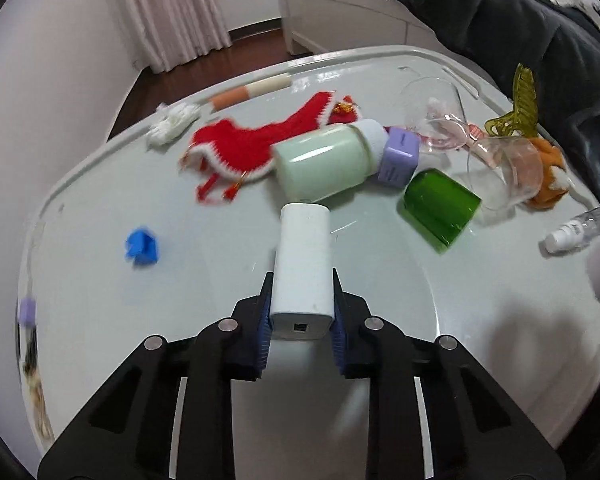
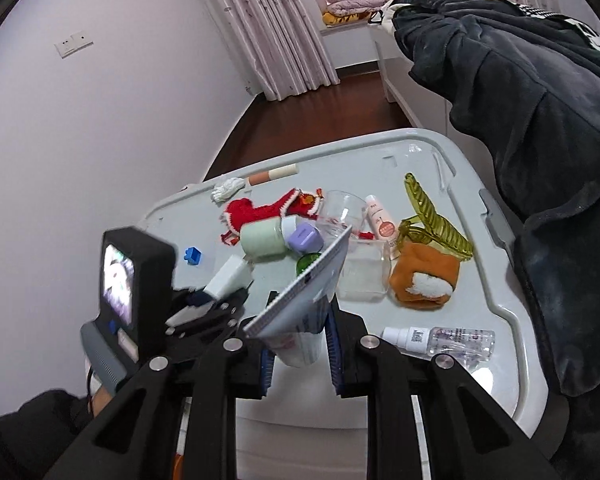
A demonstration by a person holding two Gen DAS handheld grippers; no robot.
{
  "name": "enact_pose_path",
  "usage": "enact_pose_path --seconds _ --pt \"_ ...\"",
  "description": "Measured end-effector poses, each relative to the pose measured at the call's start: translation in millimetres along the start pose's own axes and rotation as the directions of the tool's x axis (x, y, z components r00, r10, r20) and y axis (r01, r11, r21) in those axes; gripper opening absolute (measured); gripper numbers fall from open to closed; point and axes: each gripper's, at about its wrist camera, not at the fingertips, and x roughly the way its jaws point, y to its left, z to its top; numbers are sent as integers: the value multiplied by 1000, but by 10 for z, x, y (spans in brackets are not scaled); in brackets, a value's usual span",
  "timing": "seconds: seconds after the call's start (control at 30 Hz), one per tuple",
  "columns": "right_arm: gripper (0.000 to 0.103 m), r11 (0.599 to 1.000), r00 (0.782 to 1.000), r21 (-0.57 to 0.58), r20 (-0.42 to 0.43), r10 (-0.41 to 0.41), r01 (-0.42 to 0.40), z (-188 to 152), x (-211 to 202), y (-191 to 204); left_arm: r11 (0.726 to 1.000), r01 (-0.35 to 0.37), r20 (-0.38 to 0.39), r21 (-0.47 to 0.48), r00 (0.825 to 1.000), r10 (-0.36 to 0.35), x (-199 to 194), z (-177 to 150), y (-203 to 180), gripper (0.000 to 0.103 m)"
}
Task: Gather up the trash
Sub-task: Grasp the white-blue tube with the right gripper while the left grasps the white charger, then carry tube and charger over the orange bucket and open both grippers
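Left gripper (image 1: 302, 320) clamped on white rectangular plastic block (image 1: 303, 268), low centre of frame, lifted clear of grey table (image 1: 100, 280), presumably for binning. Right gripper (image 2: 298, 344) clenched around crimped lilac-white squeeze tube (image 2: 300, 292), lower centre, likewise taken as trash.

Red knitted stocking (image 1: 260, 148), green cup (image 1: 440, 208), blue brick (image 1: 142, 246)

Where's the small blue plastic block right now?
The small blue plastic block lies alone on the grey table, left of the white rectangular box gripped by the left gripper, and nearer than the red knitted piece.
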Motion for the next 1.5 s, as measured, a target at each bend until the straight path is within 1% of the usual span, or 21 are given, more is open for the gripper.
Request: enact_pose_path --seconds 0.07,0.13,0.2,0.33,0.43,0.57,0.67,0.77,0.87,1.0,1.03,1.07,1.1,1.13,1.17,1.27,1.3,1.37,1.4,1.47,1.5 --pt "22 1000 1000 -1 1 9 -9 -28 -14 26 998 29 10 -50 1000 -29 -203 -82 58 24" --pt "22 1000 1000 -8 -4 14 -14 -63 -9 63 997 30 15 -70 999 -29 -405 -178 99 24" --pt "22 1000 1000 -19 -6 15 -15 -116 -29 120 994 53 18 -92 998 -52 -654 -340 136 24" --pt "22 998 999 -48 -14 36 -36 -330 -170 296 993 55 14 -101 998 -54 -1124 -738 202 24" --pt "22 994 995 -61 -43 86 -89 -617 -352 478 991 81 1 -110 997 -82 -1463 -1228 253 24" --pt "22 984 988 -119 -98 118 -130 -1051 -604 762 991 96 -22 -90 995 -98 -1721 -1791 188 24" --pt "22 976 986 -177 -136 100 -124 -1352 -709 950 989 119 -55 -90 991 -125 -1748 -2058 100 24" --pt "22 975 979 -187 -182 88 -123 -1629 -696 1025 989 117 -112 -86 986 -127 -1662 -2267 48 24" --pt "22 979 973 -170 -220 73 -112 -1814 -631 1023 988 127 -149 -90 979 -139 -1588 -2338 45 24" --pt "23 984 964 -148 -257 60 -101 -1964 -545 977 988 124 -159 -92 978 -138 -1567 -2337 52 24" --pt "26 985 962 -143 -268 59 -101 -1991 -518 964 988 120 -159 -93 978 -134 -1567 -2342 52 28" --pt "49 985 957 -141 -284 60 -103 -2013 -483 954 990 112 -168 -90 978 -126 -1561 -2344 50 45" --pt "65 985 952 -138 -299 60 -106 -2032 -450 944 991 101 -174 -86 978 -115 -1555 -2344 45 55" --pt "81 987 952 -134 -301 49 -93 -2044 -428 923 992 92 -171 -85 980 -106 -1558 -2348 47 68" --pt "81 988 956 -133 -292 41 -83 -2045 -433 903 992 93 -166 -86 980 -107 -1567 -2350 50 68" --pt "81 991 961 -98 -270 62 -91 -1990 -475 816 991 99 -164 -93 980 -113 -1577 -2349 68 68" --pt "81 992 965 -79 -251 75 -98 -1912 -517 755 990 106 -166 -97 979 -121 -1570 -2337 83 68" --pt "81 993 973 -73 -222 69 -87 -1729 -585 655 987 124 -163 -107 977 -140 -1570 -2283 126 68" --pt "81 994 977 -86 -207 51 -70 -1602 -612 598 985 131 -159 -111 976 -148 -1577 -2248 143 68" --pt "81 987 982 -159 -186 -28 -2 -1243 -618 453 982 148 -145 -114 976 -164 -1596 -2130 176 68" --pt "81 974 981 -221 -175 -84 44 -1017 -586 352 982 150 -137 -113 977 -165 -1603 -2079 181 68"
